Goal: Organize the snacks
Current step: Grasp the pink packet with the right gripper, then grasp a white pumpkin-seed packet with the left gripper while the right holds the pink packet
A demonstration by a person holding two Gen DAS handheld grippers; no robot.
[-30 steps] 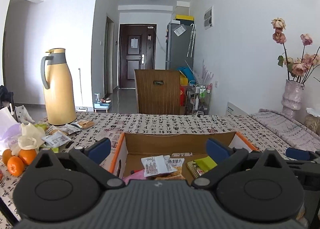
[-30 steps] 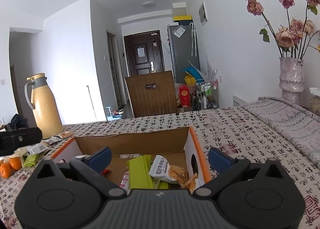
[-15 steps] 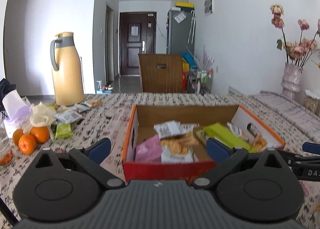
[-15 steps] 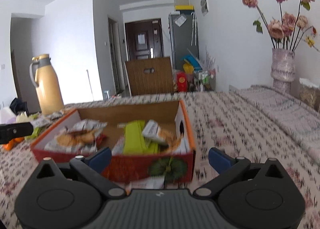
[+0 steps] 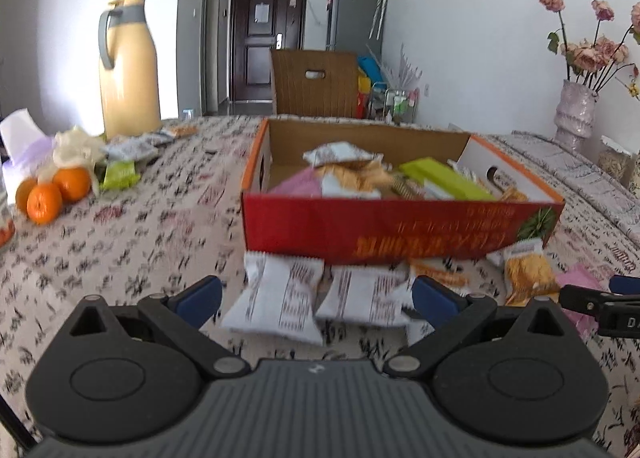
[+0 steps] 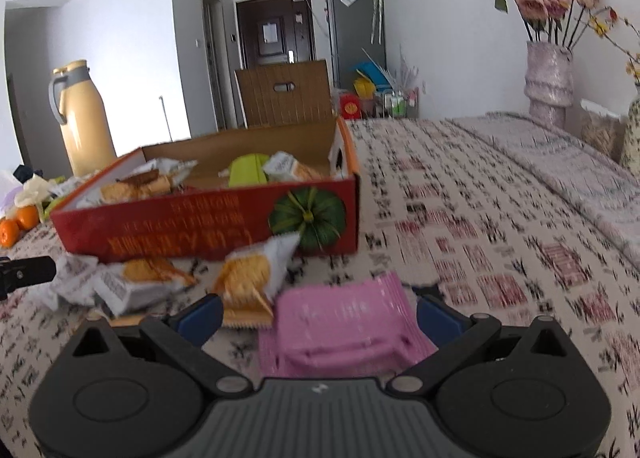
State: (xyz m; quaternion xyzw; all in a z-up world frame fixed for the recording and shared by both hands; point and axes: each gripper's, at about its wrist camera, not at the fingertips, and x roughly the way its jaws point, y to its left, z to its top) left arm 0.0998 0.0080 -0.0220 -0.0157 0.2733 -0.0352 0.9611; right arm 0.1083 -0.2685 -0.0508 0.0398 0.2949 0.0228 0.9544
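Note:
A red cardboard box [image 5: 400,226] holds several snack packets; it also shows in the right wrist view [image 6: 200,230]. Loose packets lie on the tablecloth in front of it. My left gripper [image 5: 316,296] is open, low over two white packets [image 5: 280,302] that lie between its fingers. My right gripper [image 6: 318,316] is open, with a pink packet [image 6: 340,326] lying between its fingers. A cracker packet [image 6: 256,274] lies just left of the pink one. The right gripper's tip shows in the left wrist view [image 5: 612,310].
A yellow thermos jug [image 5: 128,66] stands at the back left, with oranges [image 5: 52,190], a green packet [image 5: 120,174] and more snacks near it. A vase of dried roses [image 6: 548,74] stands at the right. A wooden chair [image 5: 314,84] is behind the table.
Both grippers have pulled back from above the box and dropped low to the table in front of it. The loose packets have come into view between the fingers.

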